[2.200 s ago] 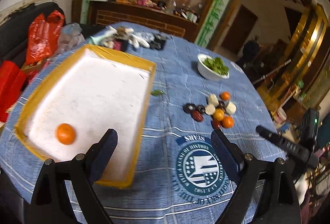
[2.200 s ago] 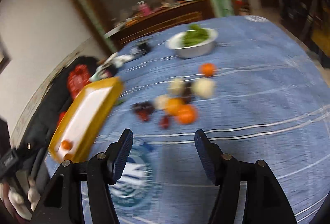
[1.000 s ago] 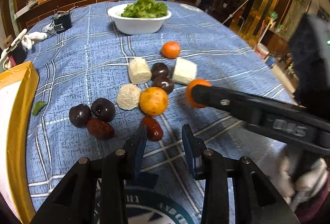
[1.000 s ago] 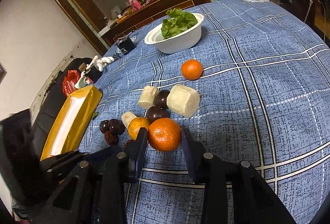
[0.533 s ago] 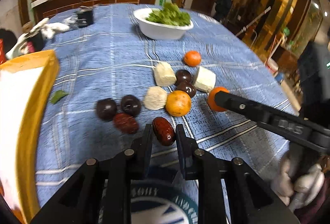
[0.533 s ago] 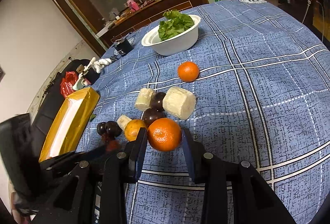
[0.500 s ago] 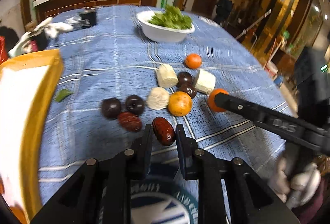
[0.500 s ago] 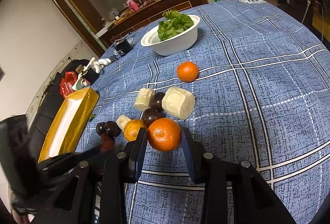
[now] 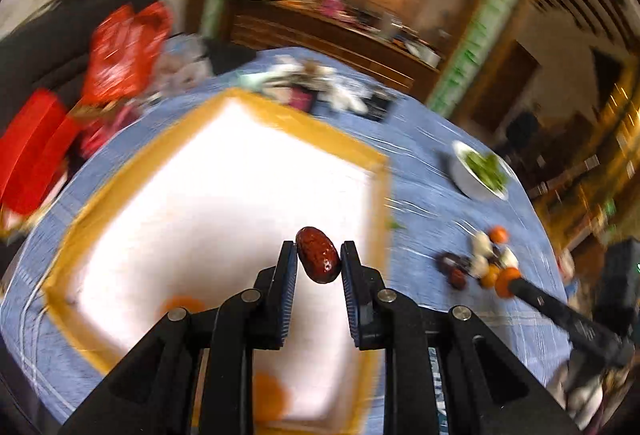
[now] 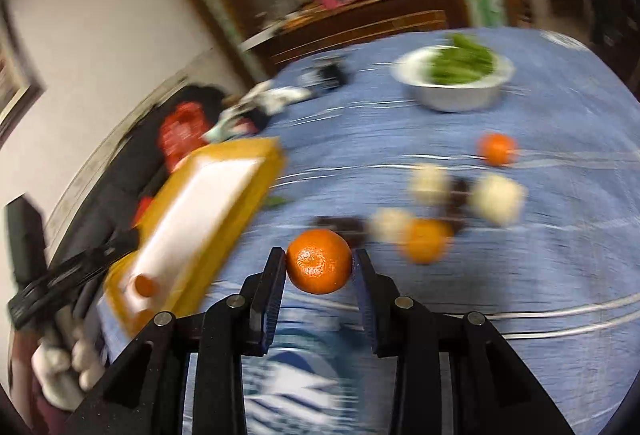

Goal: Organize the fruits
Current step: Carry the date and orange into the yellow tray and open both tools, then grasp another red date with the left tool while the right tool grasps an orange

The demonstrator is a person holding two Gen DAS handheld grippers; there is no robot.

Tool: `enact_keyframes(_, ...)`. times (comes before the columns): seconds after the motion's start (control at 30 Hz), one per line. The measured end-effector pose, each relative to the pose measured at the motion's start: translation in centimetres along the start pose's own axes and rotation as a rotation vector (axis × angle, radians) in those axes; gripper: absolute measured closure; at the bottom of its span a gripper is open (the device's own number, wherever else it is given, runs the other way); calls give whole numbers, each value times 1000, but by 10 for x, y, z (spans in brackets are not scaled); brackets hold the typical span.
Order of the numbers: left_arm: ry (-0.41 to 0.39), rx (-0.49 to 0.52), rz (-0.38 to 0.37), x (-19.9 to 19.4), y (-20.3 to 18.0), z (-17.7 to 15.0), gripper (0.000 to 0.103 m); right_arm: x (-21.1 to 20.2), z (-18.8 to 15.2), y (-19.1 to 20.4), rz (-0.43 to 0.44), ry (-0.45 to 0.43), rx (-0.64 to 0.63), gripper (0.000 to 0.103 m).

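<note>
Two fruits we carry now: the left gripper (image 9: 318,261) has its jaws clamped on a red date (image 9: 318,254) over the yellow tray (image 9: 320,141) at the counter's left edge, the right gripper (image 10: 319,269) holds an orange (image 10: 319,267), so next we must release both inside the tray.

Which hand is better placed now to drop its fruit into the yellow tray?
Left. Its tool holds the date over the tray; the right tool, holding an orange, is beside it.
</note>
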State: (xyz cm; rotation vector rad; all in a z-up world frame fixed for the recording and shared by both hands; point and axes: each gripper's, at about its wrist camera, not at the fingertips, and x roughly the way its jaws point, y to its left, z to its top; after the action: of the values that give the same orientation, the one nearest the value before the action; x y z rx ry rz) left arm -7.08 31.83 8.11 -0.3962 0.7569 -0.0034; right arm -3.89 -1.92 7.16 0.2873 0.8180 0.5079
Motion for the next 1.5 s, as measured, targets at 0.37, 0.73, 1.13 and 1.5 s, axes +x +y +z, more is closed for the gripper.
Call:
enact_keyframes(0.37,18,-107,-2,2,65,1,81,87,-23,146,81,153,-213,65)
enact_keyframes(0.73,-30,-167,-35,-27,71,0,42,89,-34,166,53,145,-251,45)
enact_keyframes(1.13,-43,-50,-71,-52,17,-9,28,18,-35,93,-6,53,-131,45)
enact_keyframes(1.5,86,128,-144,-11,-64,-33,28,-26,-32,-51,-173,12,122,45)
